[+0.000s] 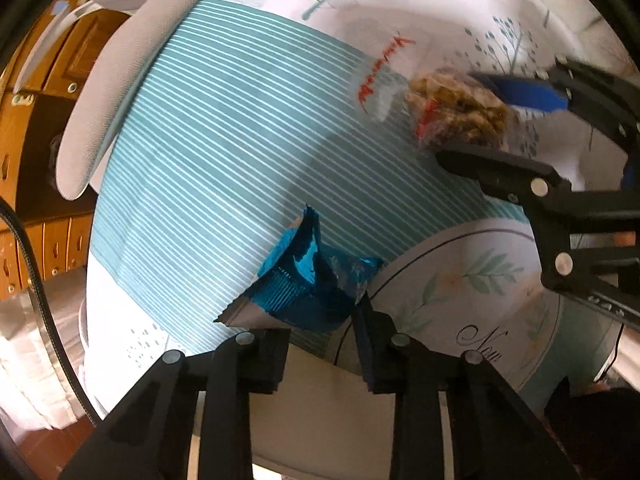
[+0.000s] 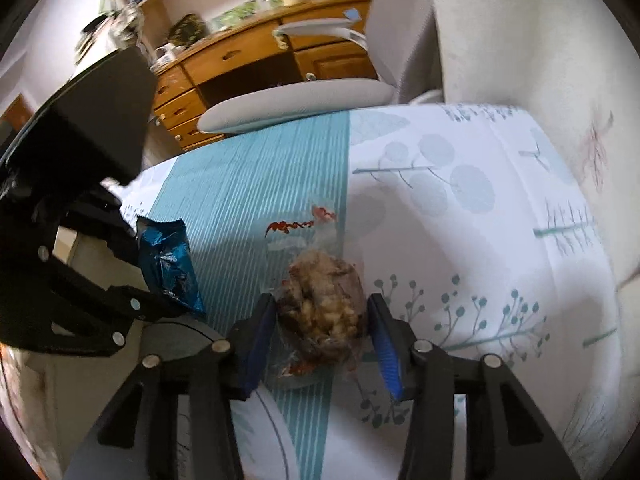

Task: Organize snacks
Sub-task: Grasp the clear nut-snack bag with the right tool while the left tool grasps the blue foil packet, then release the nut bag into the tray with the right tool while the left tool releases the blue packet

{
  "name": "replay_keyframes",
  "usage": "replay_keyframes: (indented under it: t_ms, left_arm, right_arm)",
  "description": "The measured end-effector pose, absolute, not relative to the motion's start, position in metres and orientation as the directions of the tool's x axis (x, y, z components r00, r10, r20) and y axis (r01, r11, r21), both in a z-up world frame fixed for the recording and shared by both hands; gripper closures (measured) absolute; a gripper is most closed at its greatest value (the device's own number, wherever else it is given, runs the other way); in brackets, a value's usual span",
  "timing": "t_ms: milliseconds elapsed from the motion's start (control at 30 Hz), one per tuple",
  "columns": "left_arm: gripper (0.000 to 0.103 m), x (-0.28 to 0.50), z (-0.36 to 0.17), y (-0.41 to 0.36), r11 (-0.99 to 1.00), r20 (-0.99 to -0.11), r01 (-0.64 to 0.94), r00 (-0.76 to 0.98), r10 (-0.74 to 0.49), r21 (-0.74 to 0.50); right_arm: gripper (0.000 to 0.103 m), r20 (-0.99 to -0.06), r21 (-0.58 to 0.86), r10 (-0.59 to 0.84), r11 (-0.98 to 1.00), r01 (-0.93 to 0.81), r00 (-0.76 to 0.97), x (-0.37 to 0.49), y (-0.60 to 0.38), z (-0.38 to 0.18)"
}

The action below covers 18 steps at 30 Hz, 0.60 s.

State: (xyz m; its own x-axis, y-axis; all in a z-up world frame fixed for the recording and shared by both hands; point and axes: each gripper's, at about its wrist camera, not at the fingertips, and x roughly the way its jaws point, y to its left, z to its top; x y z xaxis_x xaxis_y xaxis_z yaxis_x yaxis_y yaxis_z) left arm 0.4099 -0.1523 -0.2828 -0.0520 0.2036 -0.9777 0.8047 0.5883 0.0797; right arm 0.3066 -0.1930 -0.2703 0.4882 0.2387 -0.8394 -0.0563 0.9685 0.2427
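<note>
1. While the clear plastic bag of pale puffed snack (image 2: pixel 322 312) lies on the teal-striped, leaf-printed bed sheet (image 2: pixel 460 240), the right gripper (image 2: pixel 320 344) brackets it with spread fingers, not yet clamped.
2. The left gripper (image 1: pixel 320 340) pinches the crinkled blue foil snack packet (image 1: pixel 308 280).
3. Judging by this, sorting has barely begun; no destination container is visible.
</note>
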Motion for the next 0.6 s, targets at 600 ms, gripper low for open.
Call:
replay_keyframes:
  t_ms: [600]
  left_arm:
    - [0.076,0.407,-0.161,-0.113,0.744,-0.996,0.668,0.071,-0.045,0.014]
  right_arm:
    - [0.056,-0.841,0.380,0.319,0.923,0.057,0.438,0.257,-0.178,-0.218]
